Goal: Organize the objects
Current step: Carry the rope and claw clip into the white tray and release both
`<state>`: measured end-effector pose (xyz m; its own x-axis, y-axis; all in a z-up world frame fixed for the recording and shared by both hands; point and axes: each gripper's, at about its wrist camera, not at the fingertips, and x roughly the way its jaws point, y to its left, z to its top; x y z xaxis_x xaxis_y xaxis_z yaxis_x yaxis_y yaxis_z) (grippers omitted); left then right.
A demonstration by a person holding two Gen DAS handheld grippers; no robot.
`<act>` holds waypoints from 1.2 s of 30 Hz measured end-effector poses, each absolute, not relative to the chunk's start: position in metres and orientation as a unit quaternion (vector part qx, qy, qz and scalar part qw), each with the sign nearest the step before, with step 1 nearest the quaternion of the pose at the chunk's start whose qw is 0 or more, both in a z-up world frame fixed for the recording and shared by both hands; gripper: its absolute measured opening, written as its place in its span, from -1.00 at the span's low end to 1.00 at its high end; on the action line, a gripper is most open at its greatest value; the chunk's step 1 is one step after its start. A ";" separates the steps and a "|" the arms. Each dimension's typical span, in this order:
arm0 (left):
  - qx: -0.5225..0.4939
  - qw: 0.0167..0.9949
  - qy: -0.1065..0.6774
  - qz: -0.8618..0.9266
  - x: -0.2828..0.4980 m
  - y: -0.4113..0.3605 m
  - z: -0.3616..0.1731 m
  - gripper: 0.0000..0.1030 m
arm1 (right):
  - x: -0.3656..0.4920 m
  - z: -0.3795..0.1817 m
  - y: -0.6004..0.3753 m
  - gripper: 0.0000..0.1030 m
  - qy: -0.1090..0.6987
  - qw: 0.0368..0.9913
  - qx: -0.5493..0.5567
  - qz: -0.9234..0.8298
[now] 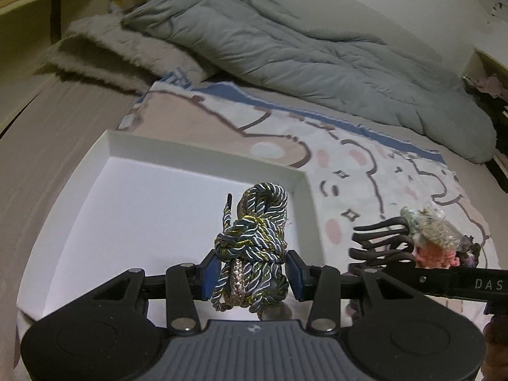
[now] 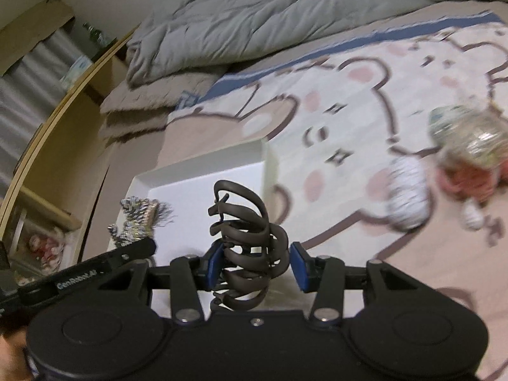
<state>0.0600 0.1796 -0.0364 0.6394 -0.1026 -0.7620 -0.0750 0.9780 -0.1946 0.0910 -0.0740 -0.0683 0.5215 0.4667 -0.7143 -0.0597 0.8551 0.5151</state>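
Clamped in the left hand-held gripper point(image 1: 253, 274), rope bundle point(image 1: 252, 247); right hand-held gripper point(image 2: 254, 268) grips hair claw point(image 2: 246, 247).

White tray point(image 1: 203, 155) floor is bare across its left and middle, open from above; low walls are the only rim to clear. Left tool point(image 1: 252, 273), clamped on the rope bundle point(image 1: 254, 238), hangs over the tray's right part. Right tool point(image 2: 254, 265) with the dark hair claw point(image 2: 244, 241) sits just beside it at the tray's right wall, so little room between the two. Right of the tray, the bear-print blanket point(image 1: 365, 171) lies flat and free up to the pile of small items point(image 2: 470, 146). Grey duvet point(image 1: 285, 47) and fur pillow point(image 1: 104, 54) block the far side.
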 end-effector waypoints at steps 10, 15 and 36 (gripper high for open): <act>-0.130 0.875 0.465 0.017 0.048 0.216 -0.072 -0.12 | 0.091 -0.097 -0.015 -0.10 0.498 0.821 0.222 0.170; -0.150 0.865 0.479 0.019 0.044 0.225 -0.085 -0.12 | 0.088 -0.109 -0.001 -0.10 0.513 0.814 0.219 0.162; -0.110 0.869 0.483 0.007 0.044 0.203 -0.076 0.36 | 0.082 -0.088 -0.006 0.36 0.502 0.836 0.164 0.146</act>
